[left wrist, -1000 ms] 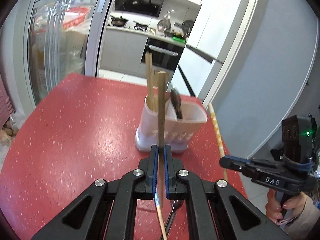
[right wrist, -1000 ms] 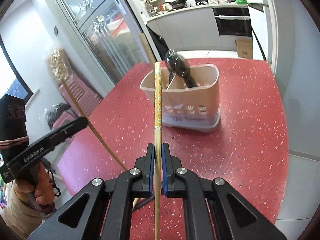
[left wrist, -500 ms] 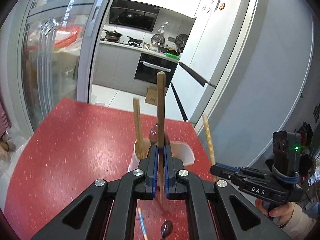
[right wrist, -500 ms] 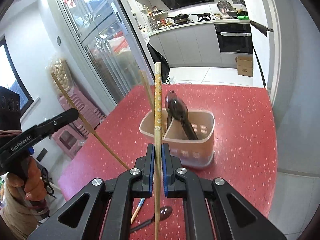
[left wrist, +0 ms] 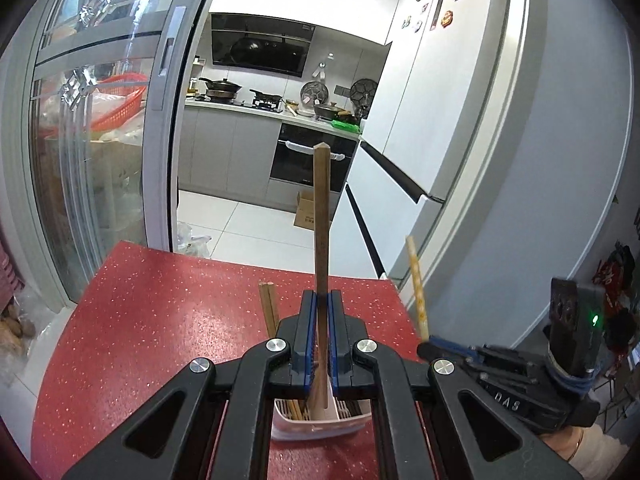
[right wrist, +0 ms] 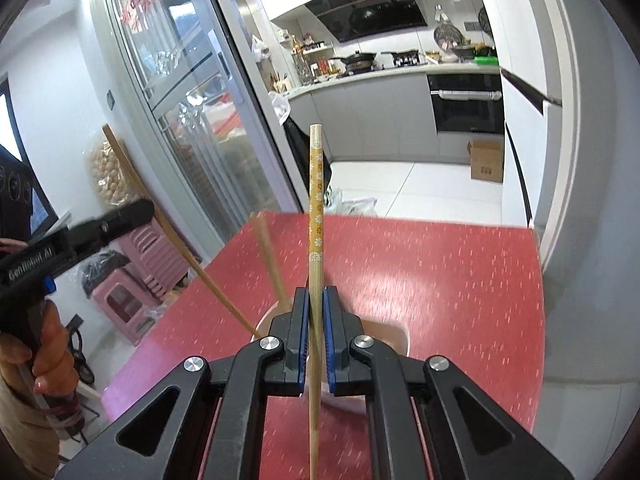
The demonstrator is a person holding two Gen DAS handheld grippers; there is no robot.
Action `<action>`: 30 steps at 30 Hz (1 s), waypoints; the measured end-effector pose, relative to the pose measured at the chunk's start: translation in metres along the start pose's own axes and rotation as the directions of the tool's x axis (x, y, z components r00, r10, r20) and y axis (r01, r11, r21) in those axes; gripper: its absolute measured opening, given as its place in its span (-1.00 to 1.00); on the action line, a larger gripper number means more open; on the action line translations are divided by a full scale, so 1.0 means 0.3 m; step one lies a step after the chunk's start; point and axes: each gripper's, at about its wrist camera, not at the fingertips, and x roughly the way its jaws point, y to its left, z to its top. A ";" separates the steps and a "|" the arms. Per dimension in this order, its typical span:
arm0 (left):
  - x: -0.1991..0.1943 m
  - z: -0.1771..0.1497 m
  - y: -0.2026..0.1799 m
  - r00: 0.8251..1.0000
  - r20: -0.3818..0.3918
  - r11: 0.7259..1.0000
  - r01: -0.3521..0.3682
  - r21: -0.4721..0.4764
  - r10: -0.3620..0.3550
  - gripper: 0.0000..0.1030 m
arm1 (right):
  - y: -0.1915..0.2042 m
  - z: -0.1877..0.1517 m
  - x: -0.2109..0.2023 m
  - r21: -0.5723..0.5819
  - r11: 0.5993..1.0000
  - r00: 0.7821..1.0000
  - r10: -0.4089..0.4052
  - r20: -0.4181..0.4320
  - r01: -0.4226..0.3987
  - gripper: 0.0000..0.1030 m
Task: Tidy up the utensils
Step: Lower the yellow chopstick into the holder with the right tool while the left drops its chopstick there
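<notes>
My left gripper (left wrist: 321, 300) is shut on a plain brown wooden chopstick (left wrist: 321, 216), held upright with its lower end inside the pale utensil holder (left wrist: 320, 426) right below the fingers. Another wooden chopstick (left wrist: 268, 306) stands in the holder. My right gripper (right wrist: 316, 300) is shut on a yellow flower-patterned chopstick (right wrist: 316, 200), held upright above the same holder (right wrist: 394, 336), whose rim shows behind the fingers. The right gripper and its chopstick (left wrist: 416, 280) show at the right of the left wrist view; the left gripper body (right wrist: 72, 236) shows at the left of the right wrist view.
The holder stands on a red speckled table (left wrist: 160, 312) with its far edge towards the kitchen floor. A white fridge (left wrist: 420, 120) and grey wall lie to the right, glass sliding doors (left wrist: 100, 140) to the left. Pink stools (right wrist: 132, 276) stand beside the table.
Both grippers have risen and tilted over the holder, which moved from ahead of the fingers to beneath them. The left chopstick's lower end now sits inside the holder. The spoon is hidden.
</notes>
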 end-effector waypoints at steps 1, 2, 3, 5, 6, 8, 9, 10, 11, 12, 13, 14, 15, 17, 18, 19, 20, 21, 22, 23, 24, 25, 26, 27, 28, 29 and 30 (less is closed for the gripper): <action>0.014 -0.002 0.003 1.000 -0.005 1.000 -0.004 0.001 0.004 -0.35 | 0.001 0.013 0.010 -0.007 1.000 1.000 -0.004 0.014 0.004 -0.85; 0.037 -0.005 0.007 1.000 -0.014 1.000 -0.007 -0.001 0.007 -0.35 | 0.001 0.029 0.024 -0.014 1.000 1.000 -0.006 0.027 0.006 -0.85; 0.051 -0.005 0.011 1.000 -0.021 1.000 -0.007 -0.005 0.007 -0.35 | -0.001 0.044 0.038 -0.018 1.000 0.999 -0.005 0.038 0.006 -0.85; 0.088 -0.006 0.019 0.999 -0.038 1.000 -0.004 -0.018 0.003 -0.35 | -0.005 0.067 0.069 -0.028 1.000 0.998 -0.012 0.061 0.014 -0.85; 0.107 -0.009 0.024 0.999 -0.046 1.000 -0.004 -0.023 0.003 -0.35 | -0.005 0.076 0.086 -0.039 0.999 0.997 -0.017 0.075 0.020 -0.85; 0.142 -0.015 0.033 0.998 -0.059 0.999 -0.003 -0.033 0.001 -0.35 | 0.000 0.086 0.115 -0.072 0.997 0.994 -0.031 0.106 0.039 -0.85; 0.160 -0.018 0.035 0.998 -0.068 0.999 -0.002 -0.038 -0.001 -0.35 | 0.004 0.087 0.132 -0.095 0.994 0.992 -0.044 0.121 0.056 -0.85; 0.178 -0.022 0.037 0.997 -0.077 0.999 -0.001 -0.039 -0.002 -0.35 | 0.007 0.087 0.144 -0.111 0.992 0.990 -0.051 0.130 0.066 -0.85; 0.189 -0.027 0.037 0.997 -0.081 0.999 -0.003 -0.039 0.000 -0.35 | 0.010 0.083 0.165 -0.137 0.987 0.988 -0.062 0.145 0.082 -0.85; 0.204 -0.034 0.036 0.996 -0.088 0.999 -0.005 -0.037 0.002 -0.35 | 0.014 0.077 0.182 -0.159 0.983 0.985 -0.071 0.158 0.097 -0.85; 0.220 -0.044 0.036 0.995 -0.095 0.999 -0.007 -0.035 0.004 -0.35 | 0.019 0.072 0.194 -0.175 0.979 0.983 -0.077 0.165 0.106 -0.85; 0.231 -0.050 0.035 0.995 -0.101 0.999 -0.008 -0.035 0.005 -0.35 | 0.023 0.058 0.216 -0.200 0.973 0.982 -0.082 0.172 0.117 -0.85; 0.244 -0.060 0.036 0.994 -0.109 0.999 -0.008 -0.035 0.004 -0.35 | 0.028 0.047 0.229 -0.215 0.968 0.980 -0.091 0.177 0.128 -0.85; 0.266 -0.083 0.037 0.992 -0.122 0.999 -0.011 -0.036 0.007 -0.35 | 0.034 0.016 0.254 -0.247 0.957 0.976 -0.106 0.191 0.153 -0.85; 0.276 -0.096 0.040 0.992 -0.127 0.999 -0.009 -0.038 0.004 -0.35 | 0.035 -0.005 0.269 -0.263 0.952 0.975 -0.109 0.193 0.158 -0.85; 0.284 -0.108 0.042 0.991 -0.133 0.999 -0.010 -0.039 0.004 -0.35 | 0.035 -0.021 0.276 -0.273 0.948 0.974 -0.113 0.195 0.164 -0.85; 0.293 -0.119 0.044 0.990 -0.140 0.999 -0.013 -0.039 0.008 -0.35 | 0.038 -0.037 0.284 -0.286 0.943 0.973 -0.119 0.196 0.173 -0.85; 0.299 -0.127 0.045 0.989 -0.149 0.999 -0.013 -0.038 0.007 -0.35 | 0.038 -0.048 0.291 -0.295 0.939 0.973 -0.124 0.196 0.178 -0.85; 0.306 -0.135 0.046 0.988 -0.154 0.999 -0.012 -0.038 0.006 -0.35 | 0.037 -0.064 0.299 -0.305 0.935 0.973 -0.127 0.193 0.183 -0.85; 0.311 -0.147 0.043 0.987 -0.158 0.999 -0.015 -0.033 0.009 -0.35 | 0.037 -0.073 0.302 -0.311 0.932 0.973 -0.131 0.191 0.186 -0.85; 0.315 -0.154 0.038 0.987 -0.162 0.999 -0.016 -0.028 0.011 -0.35 | 0.034 -0.090 0.306 -0.318 0.929 0.973 -0.135 0.188 0.190 -0.85; 0.317 -0.164 0.034 0.986 -0.165 1.000 -0.015 -0.020 0.012 -0.34 | 0.033 -0.099 0.307 -0.321 0.928 0.973 -0.137 0.185 0.192 -0.85; 0.320 -0.174 0.028 0.986 -0.168 1.000 -0.020 -0.009 0.018 -0.34 | 0.031 -0.111 0.306 -0.321 0.927 0.974 -0.138 0.182 0.192 -0.85; 0.320 -0.180 0.023 0.985 -0.171 1.000 -0.022 -0.001 0.021 -0.34 | 0.030 -0.120 0.303 -0.321 0.928 0.974 -0.138 0.181 0.191 -0.85; 0.322 -0.187 0.017 0.984 -0.176 1.000 -0.020 0.008 0.021 -0.34 | 0.029 -0.127 0.299 -0.321 0.928 0.974 -0.138 0.180 0.191 -0.85; 0.323 -0.196 0.010 0.984 -0.178 1.000 -0.023 0.017 0.026 -0.34 | 0.028 -0.131 0.297 -0.323 0.927 0.974 -0.138 0.178 0.190 -0.85; 0.323 -0.201 0.008 0.983 -0.180 0.999 -0.028 0.024 0.032 -0.34 | 0.029 -0.141 0.296 -0.329 0.925 0.975 -0.139 0.174 0.191 -0.85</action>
